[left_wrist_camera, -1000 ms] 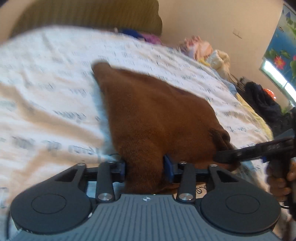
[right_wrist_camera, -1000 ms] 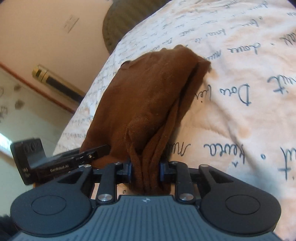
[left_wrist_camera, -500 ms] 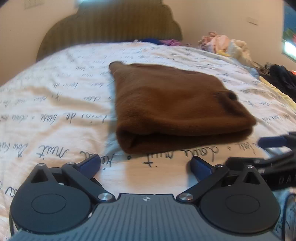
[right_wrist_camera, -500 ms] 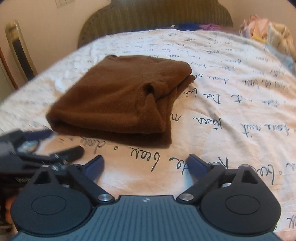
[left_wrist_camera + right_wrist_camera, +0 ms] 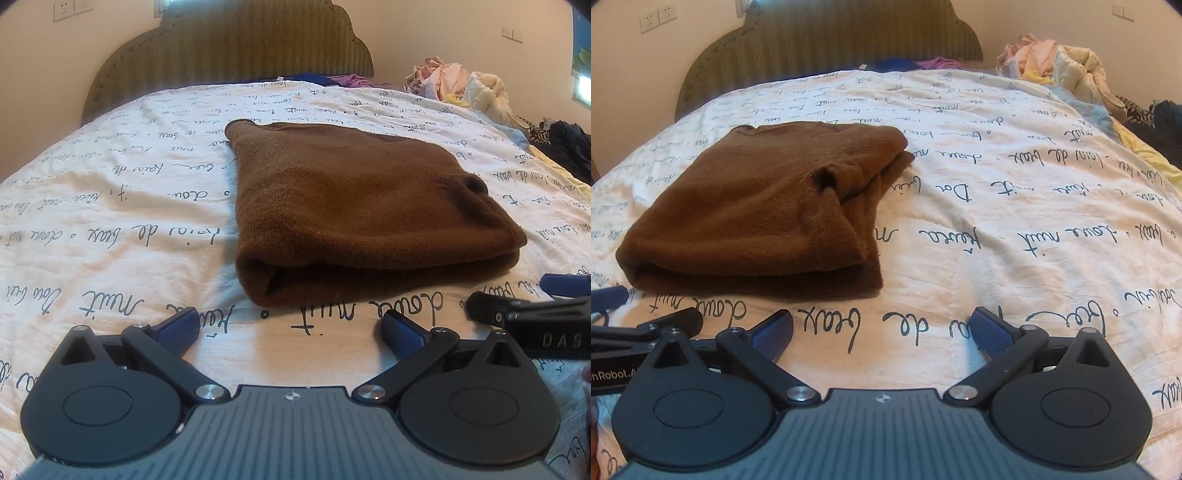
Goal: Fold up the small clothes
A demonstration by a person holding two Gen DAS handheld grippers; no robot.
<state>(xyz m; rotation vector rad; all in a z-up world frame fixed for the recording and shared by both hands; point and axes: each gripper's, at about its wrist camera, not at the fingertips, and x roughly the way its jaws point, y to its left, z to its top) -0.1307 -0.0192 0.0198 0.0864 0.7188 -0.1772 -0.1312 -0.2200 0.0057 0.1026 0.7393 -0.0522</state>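
A brown knitted garment (image 5: pixel 354 206) lies folded flat on the white bedspread (image 5: pixel 110 206) printed with black script. In the right wrist view the same brown garment (image 5: pixel 757 206) sits left of centre. My left gripper (image 5: pixel 290 326) is open just in front of the garment's near fold, nothing between its blue pads. My right gripper (image 5: pixel 882 326) is open too, over bare bedspread (image 5: pixel 1015 221) to the right of the garment. Each gripper shows at the edge of the other's view: the right gripper (image 5: pixel 546 295) and the left gripper (image 5: pixel 646 306).
An olive padded headboard (image 5: pixel 229 48) closes the far end of the bed. A heap of pale clothes (image 5: pixel 458 85) and dark clothes (image 5: pixel 565 144) lie along the right edge. Blue and purple cloth (image 5: pixel 328 79) rests by the headboard.
Both grippers let go of the brown garment and opened wide, then drew back toward me. The garment dropped flat into a fold on the bedspread.
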